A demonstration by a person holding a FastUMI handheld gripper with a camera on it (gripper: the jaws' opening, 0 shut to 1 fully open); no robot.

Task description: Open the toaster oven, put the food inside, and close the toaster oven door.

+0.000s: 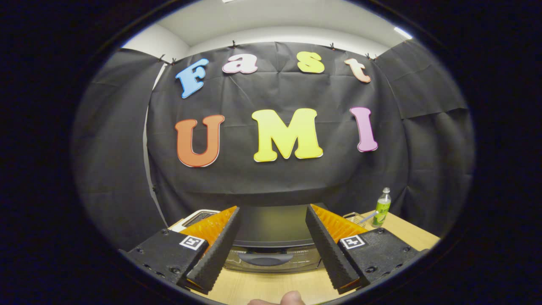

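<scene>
**Wooden tabletop, toaster oven seen between spread fingers**

Pale wood of the table [271, 288] shows at the bottom centre of the frame, bare between the fingers and the oven's front. A fingertip of the person [292, 298] pokes up at the very bottom edge, mostly cut off. The gripper [271, 237] stands wide apart, its fingers holding nothing; a broad gap lies between the ridged inner faces, and neither finger touches anything.

Straight ahead through that gap, in the lower centre, sits the toaster oven [273, 231]. Its dark flat top fills the space between the fingertips, and below it the door's handle [264, 259] and a strip of glass front show; the door looks closed. The oven's two sides are hidden behind the fingers, so its full width cannot be read. A band of open wood separates the oven's front from the fingers' bases.

Left of the oven, behind the left finger, a white object with a dark panel [199, 217] peeks out, too covered to name. To the right, past the right finger, a small clear container with a utensil [358, 219] stands on the table, hard to make out, and just beyond it near the table's right edge a green bottle [383, 207] stands upright. No food can be made out.

Black cloth wall [118, 169] closes the scene behind, with white wall and ceiling above it.
</scene>
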